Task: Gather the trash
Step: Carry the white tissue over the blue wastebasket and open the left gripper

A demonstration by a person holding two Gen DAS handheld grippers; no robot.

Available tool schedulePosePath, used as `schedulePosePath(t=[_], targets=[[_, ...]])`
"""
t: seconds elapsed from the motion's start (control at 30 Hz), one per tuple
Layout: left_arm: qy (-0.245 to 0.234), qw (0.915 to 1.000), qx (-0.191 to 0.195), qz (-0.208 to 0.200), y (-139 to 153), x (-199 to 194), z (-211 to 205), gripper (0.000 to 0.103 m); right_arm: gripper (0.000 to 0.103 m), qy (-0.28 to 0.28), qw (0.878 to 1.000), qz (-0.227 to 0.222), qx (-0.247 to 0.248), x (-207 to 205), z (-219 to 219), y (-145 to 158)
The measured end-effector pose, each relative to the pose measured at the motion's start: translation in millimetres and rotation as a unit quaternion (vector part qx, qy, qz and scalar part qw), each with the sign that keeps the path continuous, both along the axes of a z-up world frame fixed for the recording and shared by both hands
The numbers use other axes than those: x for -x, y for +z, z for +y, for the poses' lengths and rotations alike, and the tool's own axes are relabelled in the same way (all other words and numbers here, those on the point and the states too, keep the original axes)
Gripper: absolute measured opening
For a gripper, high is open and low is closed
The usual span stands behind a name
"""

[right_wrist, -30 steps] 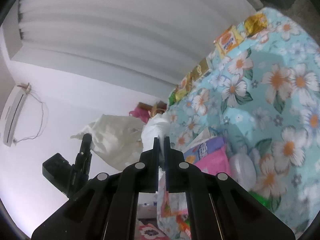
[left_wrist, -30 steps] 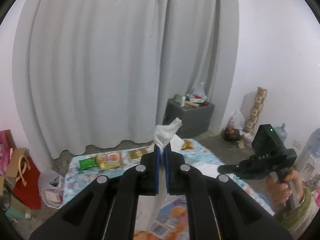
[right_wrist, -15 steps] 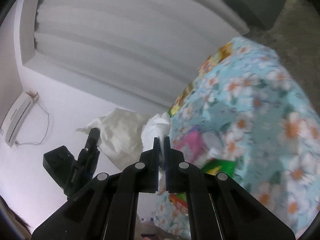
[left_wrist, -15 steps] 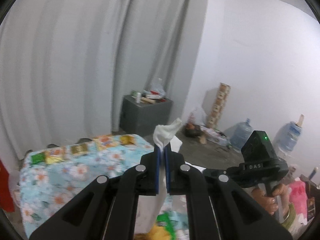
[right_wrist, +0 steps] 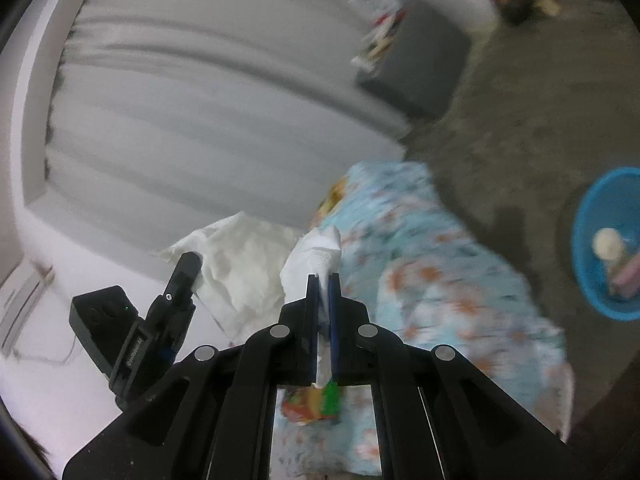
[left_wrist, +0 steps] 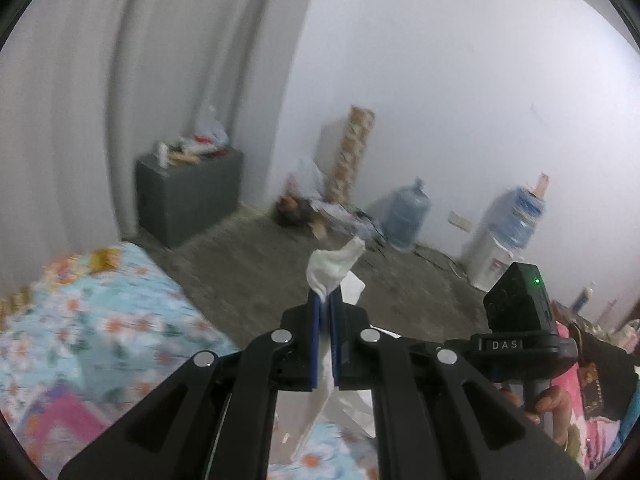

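My left gripper [left_wrist: 325, 300] is shut on a crumpled white paper [left_wrist: 332, 268] that sticks out past its tips and hangs down below. My right gripper [right_wrist: 324, 280] is shut on a similar white paper [right_wrist: 316, 252]. In the right wrist view the left gripper [right_wrist: 176, 292] sits to the left with a wide crumpled white sheet [right_wrist: 236, 264] spreading from it toward my right tips; I cannot tell whether it is one piece. In the left wrist view the right gripper's body [left_wrist: 516, 320] is at the right, held by a hand [left_wrist: 552, 404]. A blue basin [right_wrist: 592, 280] stands on the floor at the far right.
A table with a floral cloth [right_wrist: 440, 280] lies below both grippers, with coloured wrappers [right_wrist: 312, 404] on it. A grey cabinet [left_wrist: 188, 188], water jugs [left_wrist: 408, 216], a water dispenser [left_wrist: 504, 240] and floor clutter line the far wall. Bare concrete floor [left_wrist: 260, 264] lies between.
Both grippers have swung to the right, away from the curtain and table toward the room's corner. The blue basin has come into the right wrist view. Both grips are unchanged.
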State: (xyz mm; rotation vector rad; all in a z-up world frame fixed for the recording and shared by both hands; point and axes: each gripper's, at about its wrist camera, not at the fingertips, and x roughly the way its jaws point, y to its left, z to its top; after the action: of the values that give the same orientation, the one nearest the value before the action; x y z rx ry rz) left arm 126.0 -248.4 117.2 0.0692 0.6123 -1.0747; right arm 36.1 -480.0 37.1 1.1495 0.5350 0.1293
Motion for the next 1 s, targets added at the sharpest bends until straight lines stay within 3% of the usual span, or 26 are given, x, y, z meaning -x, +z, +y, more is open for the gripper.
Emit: schedulePosePath(t=[0.2,0.33,0.73,0.8,0.87,0.93,1.0], targets=[[-0.043,0.9971,-0.054,0.033,-40.9,5.5,-84.8,0.004,0.003,-0.07,0.996,0.055,0.011,37.5,-41.7,-29.5],[-0.061,0.9929,-0.088,0.053,-74.8,5.5,-127.5,0.004,0.004,-0.114,0.987,0.115,0.017,53.1,-63.9,-63.2],[-0.109,0.9697,-0.19,0.107,-171.6,4.3,-232.9,0.005,0.007,-0.191,0.958,0.212,-0.026,67.1,-119.7,-154.0],[-0.116,0.9636,-0.21,0.118,-189.6,2.1,-246.7,0.009,0.009,-0.203,0.954,0.22,-0.031,70.5,-129.7,-168.4],[-0.116,0.9579,-0.229,0.13,-208.4,0.1,-260.1,0.033,0.024,-0.214,0.948,0.233,-0.035,69.2,-137.3,-185.7],[-0.103,0.9565,-0.239,0.132,-222.1,-3.0,-266.5,0.043,0.034,-0.225,0.939,0.256,-0.044,67.1,-143.7,-206.3],[-0.092,0.955,-0.243,0.143,-229.3,-6.9,-267.5,0.051,0.036,-0.231,0.93,0.281,-0.054,67.1,-147.0,-225.4]])
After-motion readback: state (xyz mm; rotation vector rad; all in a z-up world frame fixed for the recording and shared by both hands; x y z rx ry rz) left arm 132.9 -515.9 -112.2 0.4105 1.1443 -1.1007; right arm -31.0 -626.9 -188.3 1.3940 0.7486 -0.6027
